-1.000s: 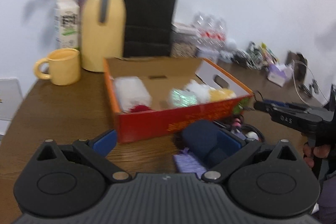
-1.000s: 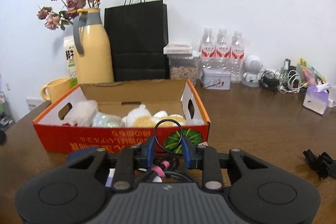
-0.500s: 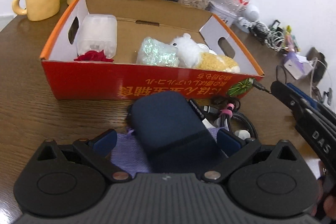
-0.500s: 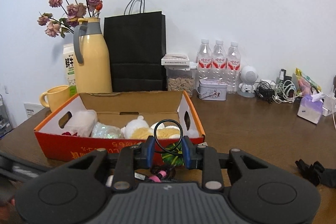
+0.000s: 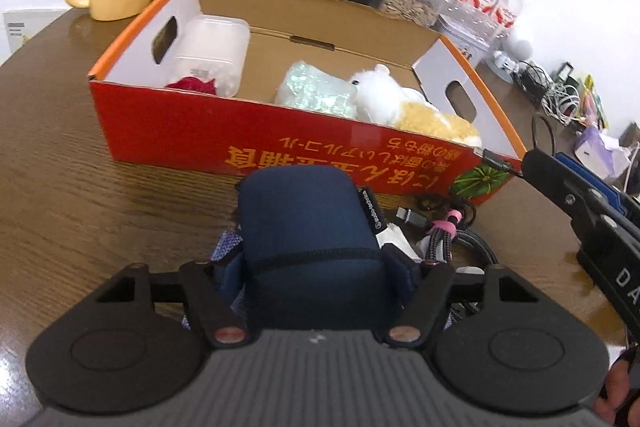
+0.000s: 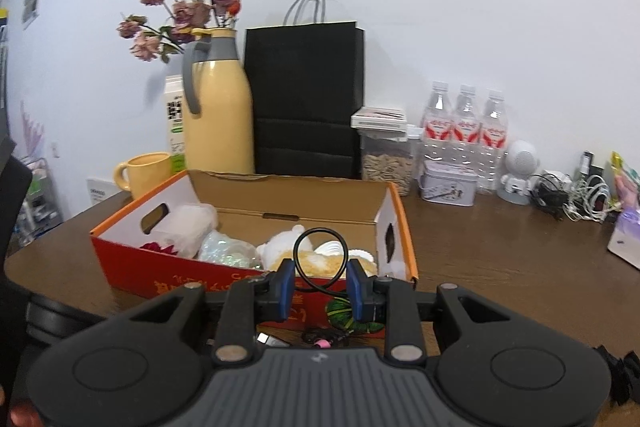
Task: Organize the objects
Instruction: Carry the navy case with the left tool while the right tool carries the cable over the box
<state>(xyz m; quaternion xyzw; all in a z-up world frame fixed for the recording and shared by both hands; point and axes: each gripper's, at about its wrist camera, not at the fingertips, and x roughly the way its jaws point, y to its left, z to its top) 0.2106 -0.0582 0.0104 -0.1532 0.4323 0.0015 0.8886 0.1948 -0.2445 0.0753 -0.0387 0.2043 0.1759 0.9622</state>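
Since a second ago the left gripper (image 5: 316, 267) has dropped from a level look across the table to a steep one over the navy pouch (image 5: 308, 239), which was then only a dark shape low in the left wrist view and now fills the space between the fingers. Those jaws are closing, the pouch between them and the blue pads at its two sides — whether they already press on it I cannot tell. The pouch lies on the wooden table (image 5: 80, 195), partly on a lilac fabric piece (image 5: 226, 243), just in front of the red cardboard box (image 5: 280, 143). In the box sit a clear plastic container (image 5: 212, 47), something dark red (image 5: 192, 83), an iridescent packet (image 5: 316, 93) and a white-and-tan plush toy (image 5: 404, 107). A bundle of braided cables (image 5: 448, 231) lies right of the pouch, and the right gripper (image 5: 568, 183) comes in from the right edge with a thin black cable (image 5: 496, 159) running from its tip. In the right wrist view, the right gripper (image 6: 322, 285) is closed on a loop of that black cable (image 6: 320, 235) — the loop stands up between the blue pads, in front of the box (image 6: 192, 273). Behind the box stand a yellow mug (image 6: 146, 171), a yellow jug (image 6: 218, 115) and a black paper bag (image 6: 304, 99).
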